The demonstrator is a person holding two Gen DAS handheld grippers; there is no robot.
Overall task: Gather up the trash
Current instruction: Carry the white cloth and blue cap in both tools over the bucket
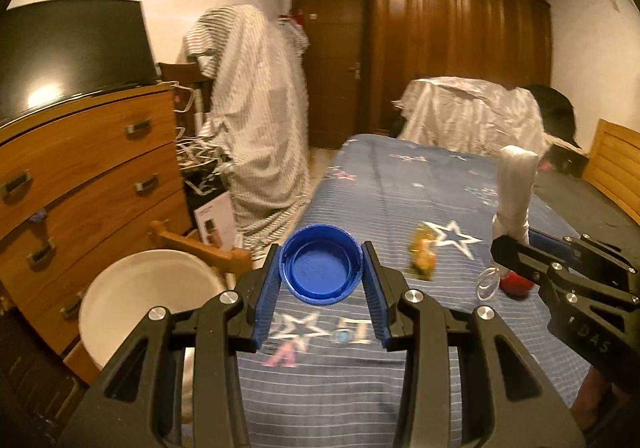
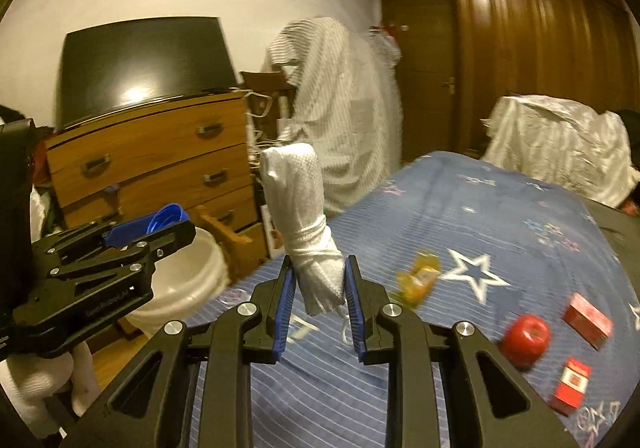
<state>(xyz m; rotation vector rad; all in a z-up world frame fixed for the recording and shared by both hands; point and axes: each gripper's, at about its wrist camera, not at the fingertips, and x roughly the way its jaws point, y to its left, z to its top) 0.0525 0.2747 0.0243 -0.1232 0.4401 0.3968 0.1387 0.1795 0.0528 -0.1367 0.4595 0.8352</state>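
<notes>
My left gripper (image 1: 322, 262) is shut on a round blue bottle cap (image 1: 320, 264), hollow side facing the camera, held above the bed's left edge. The same blue cap (image 2: 166, 219) shows in the right wrist view, at the left, over a white bucket (image 2: 192, 288). My right gripper (image 2: 320, 280) is shut on a twisted white paper towel (image 2: 308, 224) that stands up from the pads. From the left wrist view this paper towel (image 1: 516, 187) rises at the right. A yellow wrapper (image 2: 418, 280) lies on the blue bedspread (image 2: 480, 215).
The white bucket (image 1: 148, 296) stands on the floor left of the bed, beside a wooden dresser (image 1: 88, 175) with a dark screen on top. On the bed lie a red apple (image 2: 524, 336) and two red boxes (image 2: 588, 322). A draped cloth and wardrobe stand behind.
</notes>
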